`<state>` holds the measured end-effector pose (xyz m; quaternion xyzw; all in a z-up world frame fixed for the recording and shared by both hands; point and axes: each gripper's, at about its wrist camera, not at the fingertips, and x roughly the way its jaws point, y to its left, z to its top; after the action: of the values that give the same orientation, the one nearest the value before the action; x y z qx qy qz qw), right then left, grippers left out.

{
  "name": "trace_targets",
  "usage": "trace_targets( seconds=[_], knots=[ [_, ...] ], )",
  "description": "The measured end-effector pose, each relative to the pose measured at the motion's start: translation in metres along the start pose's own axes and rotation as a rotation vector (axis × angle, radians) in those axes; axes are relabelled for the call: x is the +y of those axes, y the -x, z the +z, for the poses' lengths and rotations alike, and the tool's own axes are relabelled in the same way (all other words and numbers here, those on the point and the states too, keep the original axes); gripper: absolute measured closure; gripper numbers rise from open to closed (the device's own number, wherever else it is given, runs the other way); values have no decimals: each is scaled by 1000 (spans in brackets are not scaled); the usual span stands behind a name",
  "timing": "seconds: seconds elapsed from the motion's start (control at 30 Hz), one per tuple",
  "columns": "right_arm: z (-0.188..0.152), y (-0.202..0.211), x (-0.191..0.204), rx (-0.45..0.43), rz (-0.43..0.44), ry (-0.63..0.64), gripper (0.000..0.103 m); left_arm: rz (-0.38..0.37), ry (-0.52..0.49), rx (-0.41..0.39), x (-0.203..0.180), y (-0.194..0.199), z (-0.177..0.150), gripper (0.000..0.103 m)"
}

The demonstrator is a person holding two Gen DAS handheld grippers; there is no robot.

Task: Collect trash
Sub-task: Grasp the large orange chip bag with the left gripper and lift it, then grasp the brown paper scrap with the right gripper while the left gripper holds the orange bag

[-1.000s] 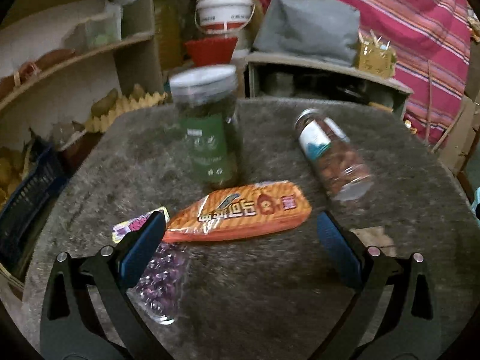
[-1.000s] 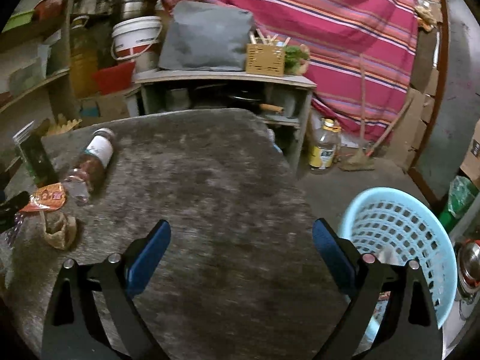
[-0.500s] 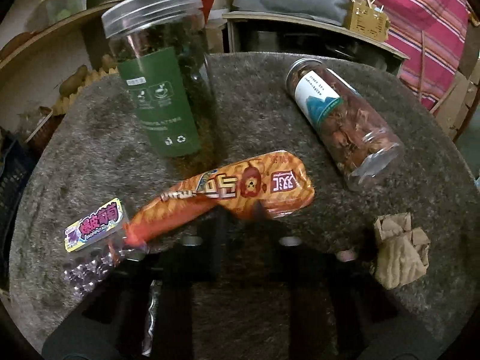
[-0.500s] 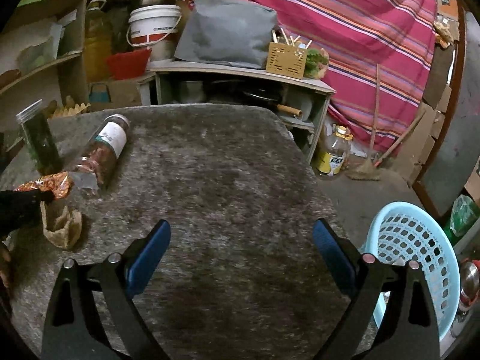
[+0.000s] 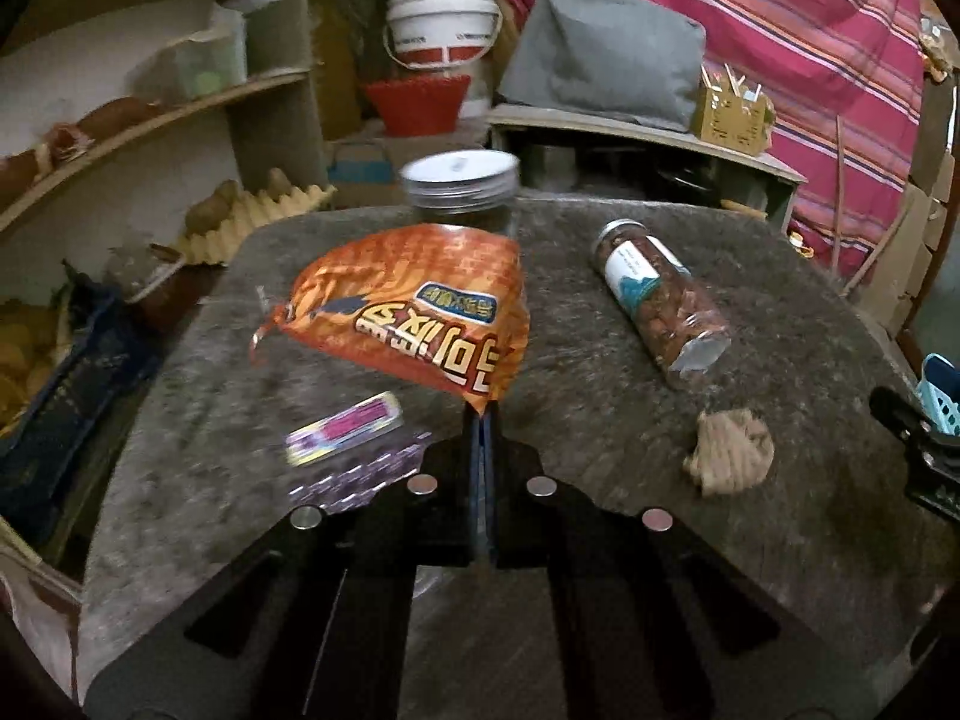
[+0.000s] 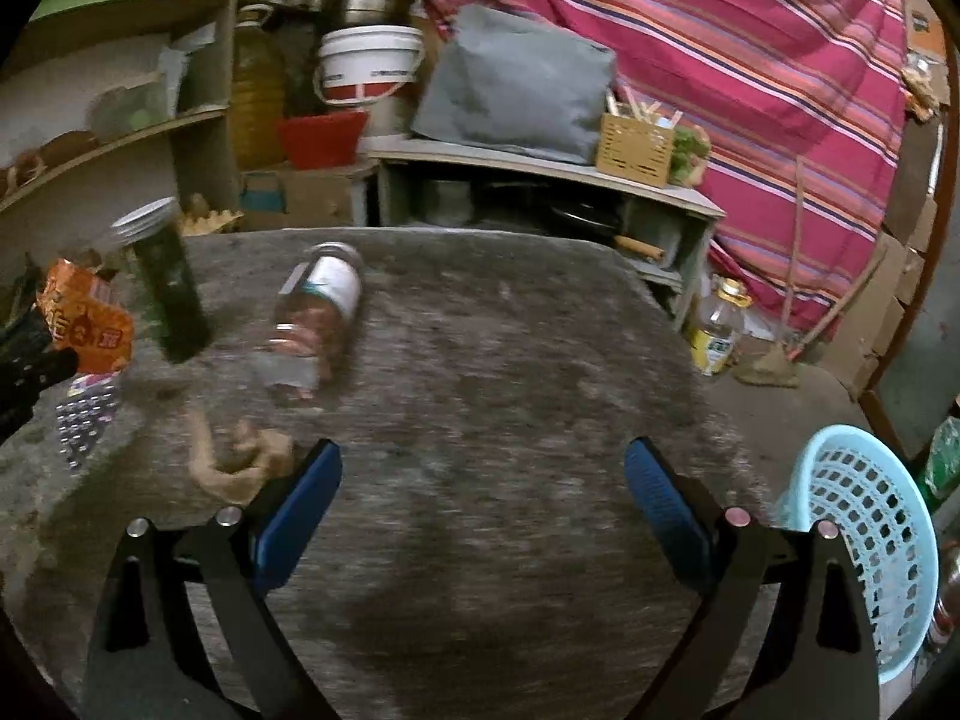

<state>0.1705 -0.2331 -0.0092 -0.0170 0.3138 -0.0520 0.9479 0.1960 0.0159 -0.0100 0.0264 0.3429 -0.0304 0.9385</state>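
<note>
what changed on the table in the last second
The left gripper closed its fingers on the orange snack wrapper and lifted it off the table. The right gripper stayed open and empty. Both jars, the purple packet and the crumpled brown paper stayed put.

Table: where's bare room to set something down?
Free: the table from the lying jar across to the edge by the blue basket. Crowded: the left side, with upright jar, crumpled paper and purple packet.
</note>
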Motion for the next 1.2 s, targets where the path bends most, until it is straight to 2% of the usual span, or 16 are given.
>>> trace_targets(
  seconds=[0.17,0.37,0.6,0.8,0.83,0.9,0.97,1.0,1.2],
  knots=[
    [-2,4,39,7,48,55,9,22,36,-16,27,18,-21,103],
    [-11,-3,79,39,62,120,9,29,88,-7,62,27,-42,103],
    [-16,-19,102,80,66,122,9,45,133,6,88,20,-49,103],
    [-14,-33,113,101,41,128,10,63,132,-4,98,19,-47,103],
    [-14,-34,114,102,40,128,12,67,131,-4,100,19,-47,103],
    [-13,-37,116,110,43,134,23,65,134,-3,102,18,-48,103],
    [-13,-40,117,127,67,138,44,65,136,-2,104,17,-48,103],
    [-13,-42,117,136,87,136,48,65,136,-2,104,17,-48,103],
    [-12,-35,116,116,120,132,52,67,132,-10,104,19,-46,103]
  ],
)
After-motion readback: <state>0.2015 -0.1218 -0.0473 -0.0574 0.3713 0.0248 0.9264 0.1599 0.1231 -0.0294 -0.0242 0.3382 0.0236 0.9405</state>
